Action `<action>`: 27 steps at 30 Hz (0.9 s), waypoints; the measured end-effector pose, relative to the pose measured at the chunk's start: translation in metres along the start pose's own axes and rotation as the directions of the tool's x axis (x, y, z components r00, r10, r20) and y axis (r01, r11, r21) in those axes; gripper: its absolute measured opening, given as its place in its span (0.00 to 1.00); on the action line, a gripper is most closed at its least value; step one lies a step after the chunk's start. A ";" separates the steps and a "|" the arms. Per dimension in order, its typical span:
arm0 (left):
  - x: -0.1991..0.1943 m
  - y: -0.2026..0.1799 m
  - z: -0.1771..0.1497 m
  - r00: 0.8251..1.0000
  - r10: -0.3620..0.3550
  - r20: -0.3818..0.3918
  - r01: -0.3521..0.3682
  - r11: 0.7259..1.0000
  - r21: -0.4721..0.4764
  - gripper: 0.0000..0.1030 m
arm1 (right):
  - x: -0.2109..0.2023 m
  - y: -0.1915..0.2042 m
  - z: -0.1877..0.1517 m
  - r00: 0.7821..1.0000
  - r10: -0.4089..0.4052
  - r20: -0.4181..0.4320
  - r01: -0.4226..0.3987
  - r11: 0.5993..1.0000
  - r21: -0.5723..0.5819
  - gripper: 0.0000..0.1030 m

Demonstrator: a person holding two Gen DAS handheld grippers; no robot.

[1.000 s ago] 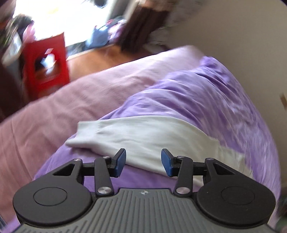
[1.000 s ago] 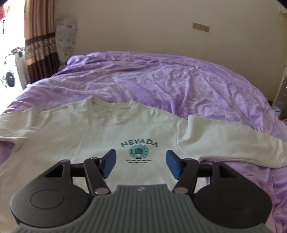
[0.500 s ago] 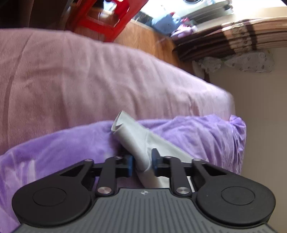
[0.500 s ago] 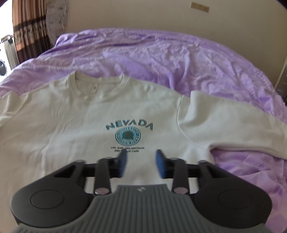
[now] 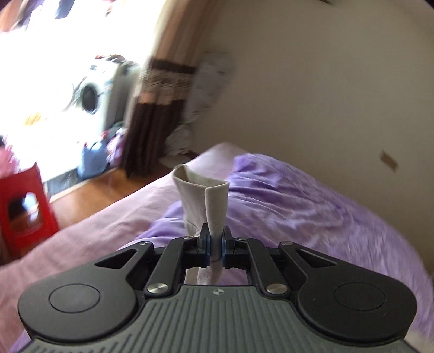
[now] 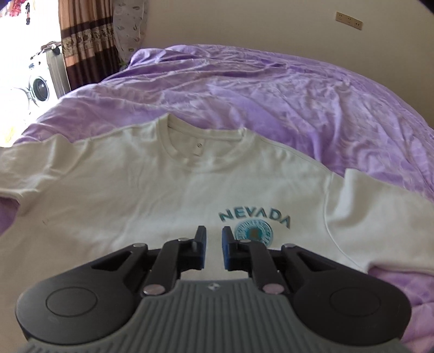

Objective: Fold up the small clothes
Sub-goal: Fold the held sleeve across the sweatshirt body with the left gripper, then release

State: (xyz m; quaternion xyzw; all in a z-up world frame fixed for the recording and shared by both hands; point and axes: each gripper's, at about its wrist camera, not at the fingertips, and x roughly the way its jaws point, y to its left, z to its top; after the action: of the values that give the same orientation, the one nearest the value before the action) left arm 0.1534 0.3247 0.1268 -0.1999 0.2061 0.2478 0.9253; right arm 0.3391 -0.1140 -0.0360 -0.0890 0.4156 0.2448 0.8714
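Observation:
A white long-sleeved shirt (image 6: 141, 190) with a blue NEVADA print (image 6: 253, 216) lies face up and spread flat on the purple bedcover (image 6: 271, 89). My left gripper (image 5: 214, 248) is shut on the shirt's left sleeve cuff (image 5: 206, 195), and the cuff stands up above the jaws, lifted off the bed. My right gripper (image 6: 214, 248) hovers low over the shirt's chest, just left of the print, its jaws nearly shut with a narrow gap and nothing between them. The right sleeve (image 6: 379, 217) lies stretched out to the right.
A pink sheet (image 5: 81, 230) covers the bed's left edge, with wooden floor (image 5: 89, 187) beyond. A red stool (image 5: 24, 211) stands on the floor. A washing machine (image 5: 92, 95) and brown curtains (image 5: 157, 114) stand by the bright window. A beige wall (image 6: 244, 24) is behind the bed.
My left gripper closed on the sleeve cuff and lifted it off the bed, swinging upward. My right gripper narrowed its jaws and moved forward and left over the shirt's chest.

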 end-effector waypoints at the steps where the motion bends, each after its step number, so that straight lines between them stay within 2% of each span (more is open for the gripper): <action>1: 0.002 -0.026 -0.004 1.000 -0.004 0.014 0.003 0.998 0.066 0.07 | -0.001 0.001 0.003 1.000 0.007 0.004 -0.007 1.000 0.007 0.07; 3: 0.009 -0.071 -0.020 0.999 -0.037 0.020 0.033 0.983 0.182 0.06 | -0.002 0.001 0.007 1.000 0.020 0.009 -0.021 0.999 0.029 0.07; 5: 0.018 -0.113 -0.040 0.995 -0.098 -0.001 0.095 0.957 0.276 0.07 | -0.002 -0.001 0.011 0.999 0.031 0.007 -0.031 0.998 0.058 0.07; 8: 0.030 -0.166 -0.087 0.982 -0.174 -0.076 0.190 0.894 0.406 0.07 | 0.000 -0.002 0.012 0.999 0.040 0.000 -0.040 0.996 0.078 0.08; 12: 0.048 -0.211 -0.164 0.961 -0.189 -0.202 0.269 0.809 0.523 0.07 | 0.008 -0.003 0.003 0.998 0.060 -0.034 -0.056 0.993 0.107 0.11; 14: 0.062 -0.219 -0.200 0.949 -0.174 -0.264 0.297 0.779 0.553 0.06 | 0.015 -0.004 -0.002 0.995 0.078 -0.059 -0.070 0.989 0.127 0.11; 16: 0.073 -0.218 -0.227 0.920 -0.166 -0.356 0.345 0.774 0.531 0.07 | 0.021 -0.004 -0.009 0.992 0.100 -0.082 -0.087 0.985 0.147 0.11; 18: 0.085 -0.216 -0.241 0.883 -0.161 -0.441 0.383 0.790 0.480 0.08 | 0.027 -0.001 -0.014 0.987 0.121 -0.102 -0.104 0.982 0.160 0.11; 21: 0.089 -0.202 -0.247 0.812 -0.231 -0.537 0.470 0.804 0.364 0.24 | 0.033 0.003 -0.017 0.981 0.150 -0.119 -0.129 0.977 0.168 0.12; 23: 0.087 -0.194 -0.243 0.771 -0.281 -0.572 0.522 0.794 0.312 0.39 | 0.035 0.005 -0.016 0.979 0.169 -0.116 -0.146 0.973 0.180 0.20; 25: 0.083 -0.188 -0.234 0.723 -0.335 -0.605 0.573 0.780 0.253 0.44 | 0.036 0.004 -0.013 0.974 0.195 -0.111 -0.170 0.963 0.207 0.25; 26: 0.079 -0.184 -0.229 0.704 -0.358 -0.613 0.592 0.773 0.229 0.46 | 0.037 0.004 -0.011 0.971 0.215 -0.108 -0.186 0.956 0.227 0.27; 27: 0.078 -0.182 -0.226 0.693 -0.372 -0.617 0.603 0.768 0.215 0.47 | 0.038 0.002 -0.009 0.966 0.238 -0.104 -0.206 0.946 0.251 0.29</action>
State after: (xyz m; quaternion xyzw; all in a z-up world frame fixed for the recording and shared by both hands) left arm 0.2497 0.1028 -0.0504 -0.1152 0.4419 -0.1280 0.8804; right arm 0.3524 -0.1016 -0.0709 0.0474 0.5064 0.2836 0.8129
